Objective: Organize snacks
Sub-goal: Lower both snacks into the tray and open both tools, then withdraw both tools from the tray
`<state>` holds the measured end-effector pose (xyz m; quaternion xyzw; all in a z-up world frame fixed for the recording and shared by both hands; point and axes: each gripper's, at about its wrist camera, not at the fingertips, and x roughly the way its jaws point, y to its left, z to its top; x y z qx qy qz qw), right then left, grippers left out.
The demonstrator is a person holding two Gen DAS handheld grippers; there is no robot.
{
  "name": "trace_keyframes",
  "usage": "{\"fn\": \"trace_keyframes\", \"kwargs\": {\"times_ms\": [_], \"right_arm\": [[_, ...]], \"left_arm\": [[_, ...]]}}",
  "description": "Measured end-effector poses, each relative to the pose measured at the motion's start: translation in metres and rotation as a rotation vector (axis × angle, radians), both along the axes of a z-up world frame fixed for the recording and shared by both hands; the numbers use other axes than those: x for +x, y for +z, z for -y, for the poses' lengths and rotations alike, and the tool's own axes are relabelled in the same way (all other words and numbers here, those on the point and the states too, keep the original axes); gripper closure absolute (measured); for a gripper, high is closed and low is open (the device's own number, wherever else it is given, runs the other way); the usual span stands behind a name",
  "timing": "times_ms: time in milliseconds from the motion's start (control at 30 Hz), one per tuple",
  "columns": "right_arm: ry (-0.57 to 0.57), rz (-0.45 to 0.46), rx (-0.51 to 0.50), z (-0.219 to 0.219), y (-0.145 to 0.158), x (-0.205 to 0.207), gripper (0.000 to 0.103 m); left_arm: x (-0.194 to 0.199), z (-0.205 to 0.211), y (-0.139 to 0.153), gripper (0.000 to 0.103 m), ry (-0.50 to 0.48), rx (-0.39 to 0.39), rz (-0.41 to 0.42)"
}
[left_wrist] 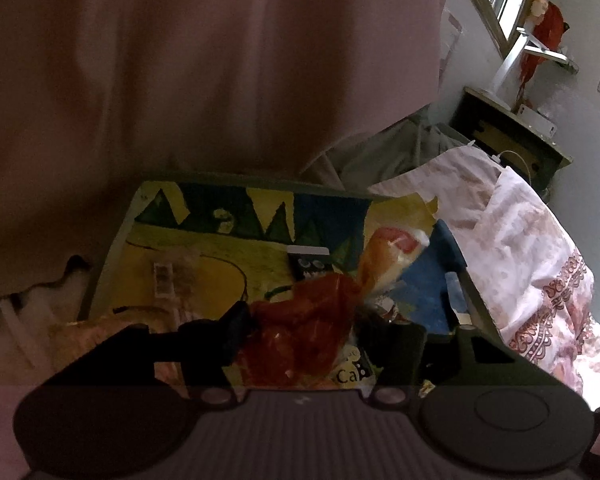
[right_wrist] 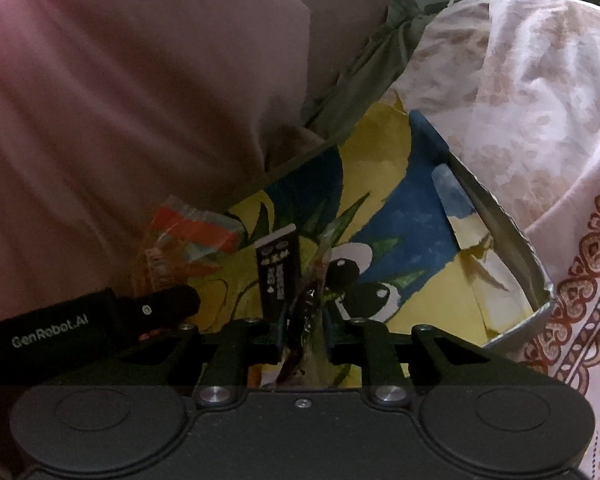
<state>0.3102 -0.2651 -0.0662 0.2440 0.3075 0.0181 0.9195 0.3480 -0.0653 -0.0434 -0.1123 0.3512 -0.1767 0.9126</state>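
right gripper (right_wrist: 306, 336), low centre, clamps a crinkled wrapper (right_wrist: 312, 280). left gripper (left_wrist: 324, 332) spread around a red packet (left_wrist: 300, 332) on the tray (left_wrist: 220, 240).

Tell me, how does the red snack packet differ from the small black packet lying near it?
The red snack packet is large, crumpled and glossy, sitting between the left gripper fingers. The small black packet is flat, rectangular, white-edged, with pale print, and lies free. Both rest on the painted tray.
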Motion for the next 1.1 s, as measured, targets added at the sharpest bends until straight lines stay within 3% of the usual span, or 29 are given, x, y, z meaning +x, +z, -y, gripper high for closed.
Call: {"fn": "trace_keyframes", "kwargs": {"times_ms": [267, 533, 767, 1100], "right_arm": [[-0.026, 0.005, -0.046, 0.006, 0.01, -0.008, 0.061], [-0.08, 0.03, -0.095, 0.02, 0.032, -0.027, 0.041], [-0.08, 0.112, -0.199, 0.02, 0.064, -0.057, 0.021], [-0.036, 0.213, -0.282, 0.013, 0.101, -0.114, 0.005]], "left_arm": [[-0.003, -0.004, 0.002, 0.024, 0.01, -0.032, -0.016], [-0.024, -0.007, 0.027, 0.015, 0.028, -0.023, 0.055], [-0.06, -0.011, 0.058, 0.003, 0.074, 0.054, 0.157], [-0.12, -0.017, 0.085, 0.001, 0.13, 0.18, 0.258]]}}
